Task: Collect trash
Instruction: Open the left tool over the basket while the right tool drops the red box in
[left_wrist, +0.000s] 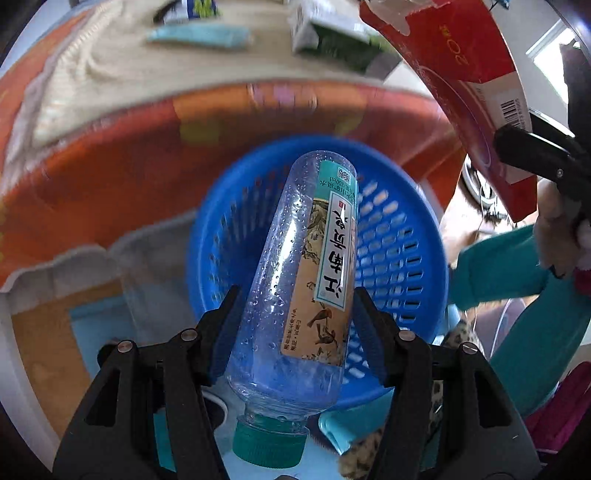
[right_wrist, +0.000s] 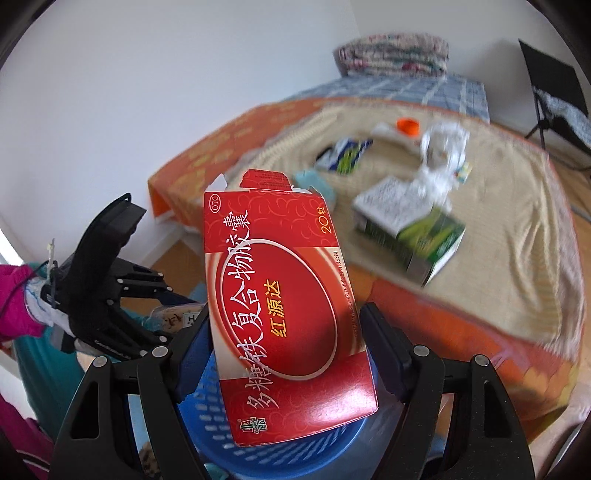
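White walls close in a bed (right_wrist: 517, 221) spread with a tan mat over an orange cover, its near edge running just beyond both hand-held grippers. Angled steeply down, the left hand-held gripper (left_wrist: 295, 321) is clamped on a clear plastic water bottle (left_wrist: 295, 280), green cap toward the camera, base pointing away over a blue perforated basket (left_wrist: 399, 258) directly below its fingers. Nothing shows inside the basket where its slotted wall and floor are visible. To the right of that tool, a hand in a teal sleeve (left_wrist: 498, 273) grips the right hand-held gripper (right_wrist: 288, 332), which tilts down less steeply and is clamped on a flattened red medicine box (right_wrist: 280, 302), its torn flap end pointing away; the same basket's rim sits beneath it. Past the box, on the mat, lie a green-and-white carton (right_wrist: 410, 225), a crumpled white wrapper (right_wrist: 441, 155), an orange cap (right_wrist: 408, 125) and a blue-and-white packet (right_wrist: 345, 153). Folded quilts (right_wrist: 395, 55) sit at the bed's far end, a black folding chair (right_wrist: 554, 92) off to the right.
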